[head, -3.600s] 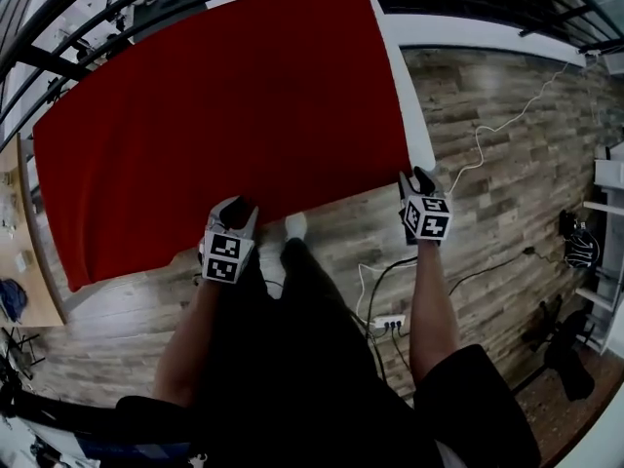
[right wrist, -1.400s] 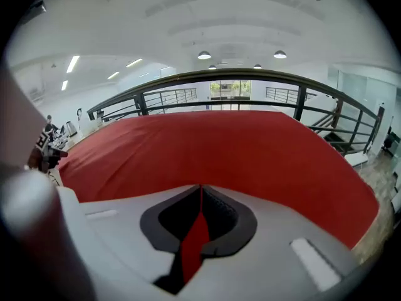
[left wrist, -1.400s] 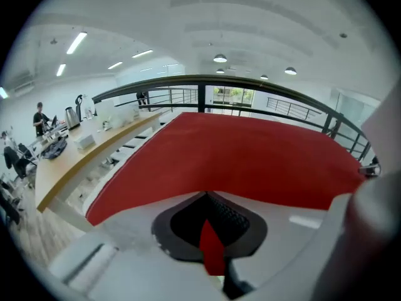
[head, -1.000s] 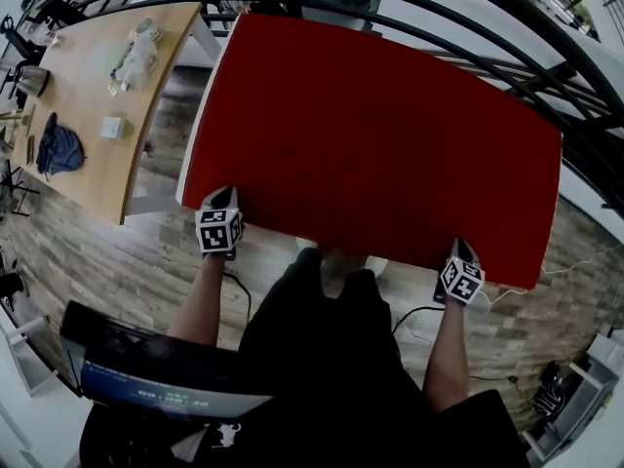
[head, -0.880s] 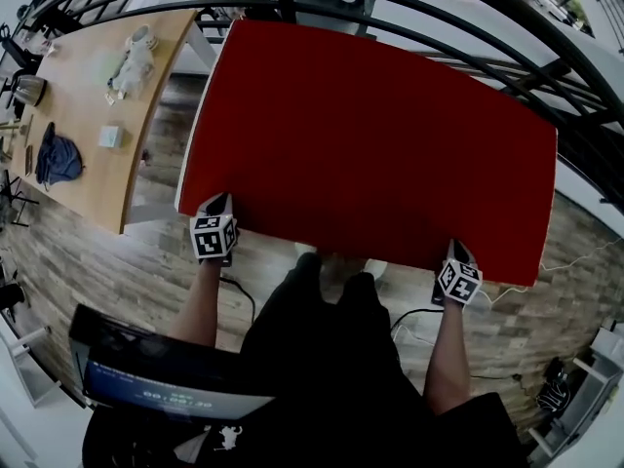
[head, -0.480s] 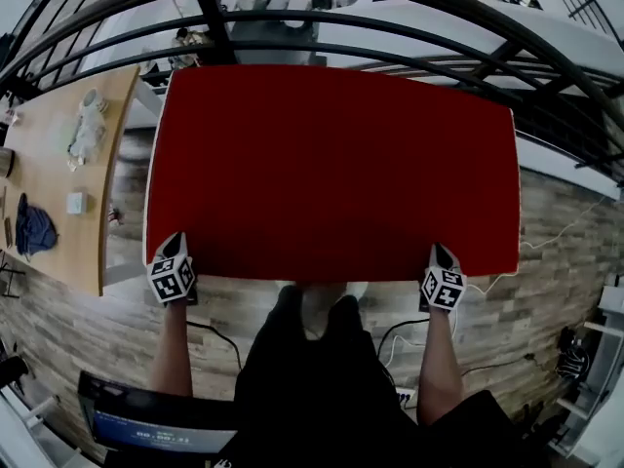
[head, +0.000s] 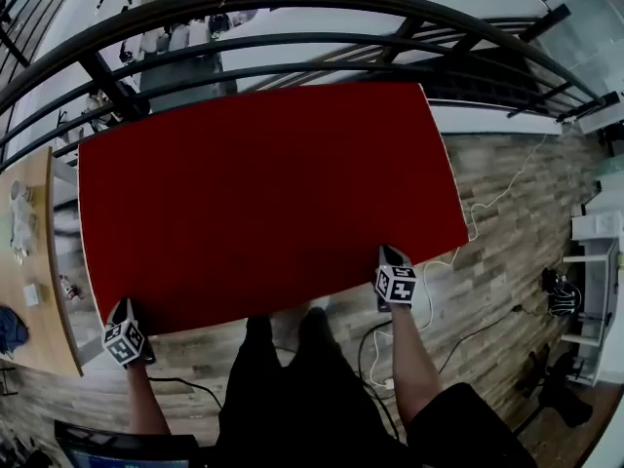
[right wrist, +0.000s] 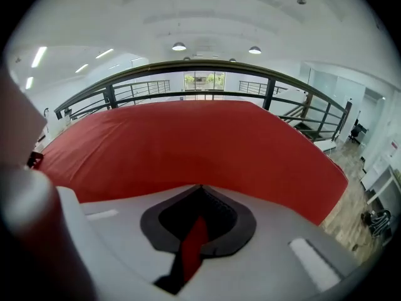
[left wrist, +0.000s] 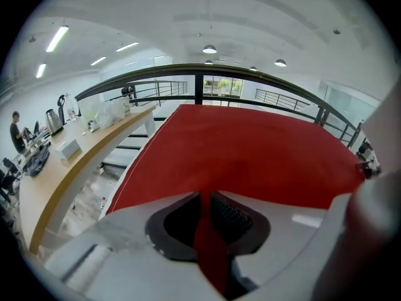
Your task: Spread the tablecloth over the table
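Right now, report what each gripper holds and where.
Red tablecloth, near edge: right gripper toward the right end; left gripper near the left corner, where the fingers have just been opening, cloth between them.

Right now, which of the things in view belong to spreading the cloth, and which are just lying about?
Job in hand:
red tablecloth
left gripper, jaws just easing open, cloth between them
right gripper, shut on the cloth's near edge

Lying about:
wooden counter
railing
laptop
white shelf
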The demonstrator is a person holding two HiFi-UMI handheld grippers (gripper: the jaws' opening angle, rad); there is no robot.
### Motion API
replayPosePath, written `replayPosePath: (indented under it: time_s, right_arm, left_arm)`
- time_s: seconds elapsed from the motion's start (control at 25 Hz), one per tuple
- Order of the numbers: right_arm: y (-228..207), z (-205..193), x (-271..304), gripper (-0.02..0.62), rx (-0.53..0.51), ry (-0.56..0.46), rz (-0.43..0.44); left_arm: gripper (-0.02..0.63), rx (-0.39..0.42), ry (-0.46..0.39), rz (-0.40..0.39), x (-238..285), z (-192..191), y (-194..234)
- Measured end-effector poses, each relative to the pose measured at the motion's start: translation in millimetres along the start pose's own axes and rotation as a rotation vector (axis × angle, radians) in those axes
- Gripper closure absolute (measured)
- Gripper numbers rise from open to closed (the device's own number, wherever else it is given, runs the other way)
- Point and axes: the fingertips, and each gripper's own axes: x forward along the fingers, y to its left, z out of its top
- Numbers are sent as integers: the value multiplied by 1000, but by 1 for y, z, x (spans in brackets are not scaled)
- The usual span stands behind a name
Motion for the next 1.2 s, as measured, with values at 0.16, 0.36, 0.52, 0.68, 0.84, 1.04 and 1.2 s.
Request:
replayPosePath:
  time_s: [0.16, 0.36, 0.52, 0.68, 0.84, 1.04, 1.2]
  right_arm:
    - [10, -4, -5, 586, 24, 21, 3]
    - [14, -4, 0, 584, -24, 2, 5]
    - [4, 0, 2, 500, 20, 0, 58]
    - [-8, 4, -14, 566, 9, -25, 88]
    - [2, -1, -23, 586, 53, -40, 153]
    - [-41, -10, -17, 586, -7, 22, 53]
    - [-64, -14, -12, 578, -11, -3, 100]
  left_arm:
    - [548, 10, 5, -12, -1, 2, 10]
    - [554, -25, -3, 18, 0, 1, 16]
    - [563, 9, -10, 51, -5, -1, 16]
    - [603, 82, -76, 34, -14, 5, 2]
    - [603, 121, -117, -164, -28, 9, -77]
    - [603, 135, -58, -181, -21, -25, -134]
    - [603, 162, -36, -128, -15, -43, -125]
